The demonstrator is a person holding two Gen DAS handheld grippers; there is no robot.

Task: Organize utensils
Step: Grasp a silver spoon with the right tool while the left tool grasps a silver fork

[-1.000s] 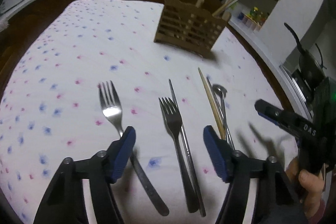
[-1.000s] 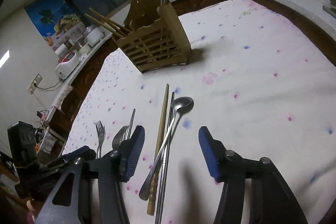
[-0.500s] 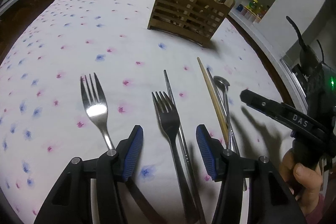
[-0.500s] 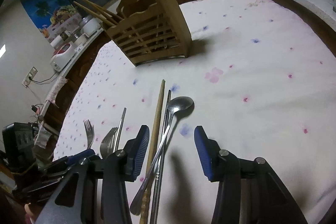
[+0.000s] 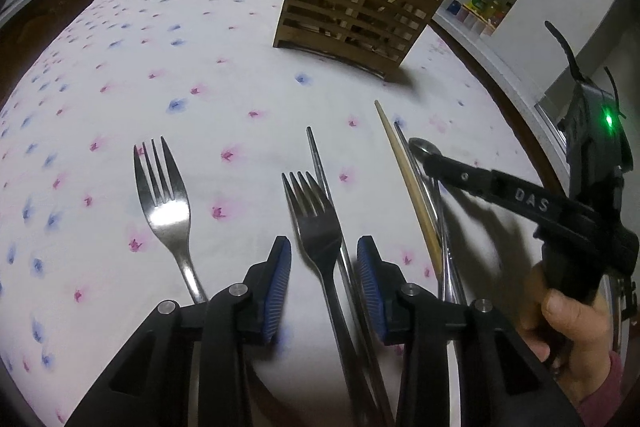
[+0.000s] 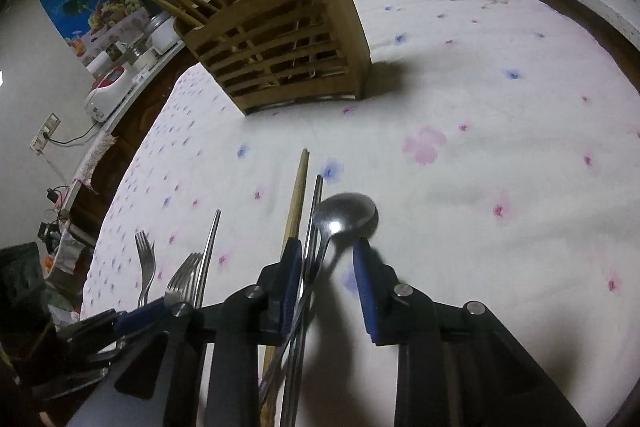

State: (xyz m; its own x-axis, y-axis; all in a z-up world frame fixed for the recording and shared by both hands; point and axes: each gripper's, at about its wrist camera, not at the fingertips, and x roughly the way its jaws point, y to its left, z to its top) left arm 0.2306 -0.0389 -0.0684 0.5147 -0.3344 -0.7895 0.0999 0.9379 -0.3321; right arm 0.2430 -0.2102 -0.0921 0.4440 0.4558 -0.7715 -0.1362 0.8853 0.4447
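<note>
Several utensils lie in a row on the flowered tablecloth (image 5: 224,75). My left gripper (image 5: 324,281) hangs low over the dark fork (image 5: 314,223) and a metal chopstick (image 5: 320,163). Its jaws are closing with the fork's handle between the blue pads, gaps on both sides. A shiny fork (image 5: 164,203) lies to its left. My right gripper (image 6: 328,277) is closing around the spoon (image 6: 346,215) handle and a metal chopstick (image 6: 316,203). The wooden chopstick (image 6: 298,195) runs just outside its left pad. A gap still shows at its right pad.
A slatted wooden utensil holder (image 5: 356,15) with chopsticks in it stands at the far side of the cloth, also the holder (image 6: 280,47) in the right wrist view. A person's hand (image 5: 568,319) holds the right gripper. Counters with appliances ring the table.
Both grippers have come down closer to the utensils and their jaws have narrowed. The left one now straddles only the dark fork and chopstick; the right one only the spoon and metal chopstick.
</note>
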